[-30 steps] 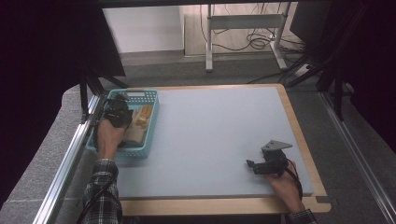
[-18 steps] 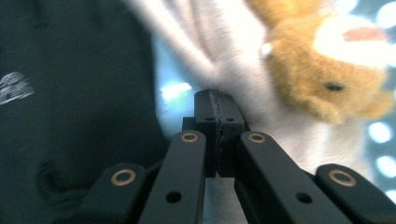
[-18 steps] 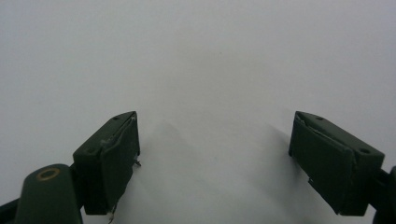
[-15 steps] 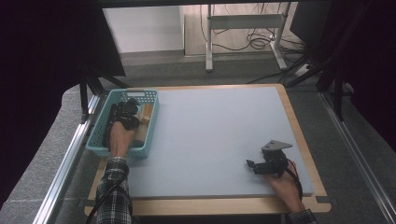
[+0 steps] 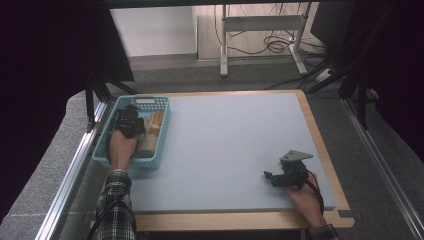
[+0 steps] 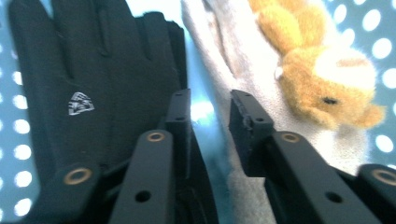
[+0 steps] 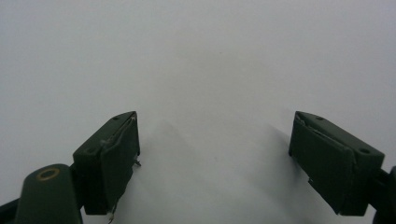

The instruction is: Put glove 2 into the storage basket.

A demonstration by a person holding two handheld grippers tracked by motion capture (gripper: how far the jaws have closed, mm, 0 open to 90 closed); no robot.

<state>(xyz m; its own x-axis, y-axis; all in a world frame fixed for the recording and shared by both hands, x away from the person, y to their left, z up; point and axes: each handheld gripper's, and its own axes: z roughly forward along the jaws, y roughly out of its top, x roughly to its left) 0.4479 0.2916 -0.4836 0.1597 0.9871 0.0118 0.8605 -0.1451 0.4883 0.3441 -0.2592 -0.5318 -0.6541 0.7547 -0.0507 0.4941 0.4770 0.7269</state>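
Left tongs (image 6: 210,121): low inside the teal basket (image 5: 161,145), tips pointed down at its contents; jaws a narrow gap apart and just been easing open, nothing pinched between the pads.
Between the left jaws: bare basket floor, lit from below; black glove (image 6: 93,84) lies against the left jaw, pale cloth (image 6: 219,51) against the right jaw.
Black glove: flat on the basket floor, fingers pointing away from the camera, small white emblem on its back.
Plush toy (image 6: 327,79): tan and orange, lying on the pale cloth beyond the right jaw, apart from the pads.
Basket: at the desk's left edge; in the high view the left hand (image 5: 121,146) reaches in over its near wall.
Right tongs (image 7: 215,154): released, jaws spread wide, nothing between them but plain grey surface.
Right tongs, high view (image 5: 270,177): resting on the desk (image 5: 225,140) near its front right corner, well apart from the basket.
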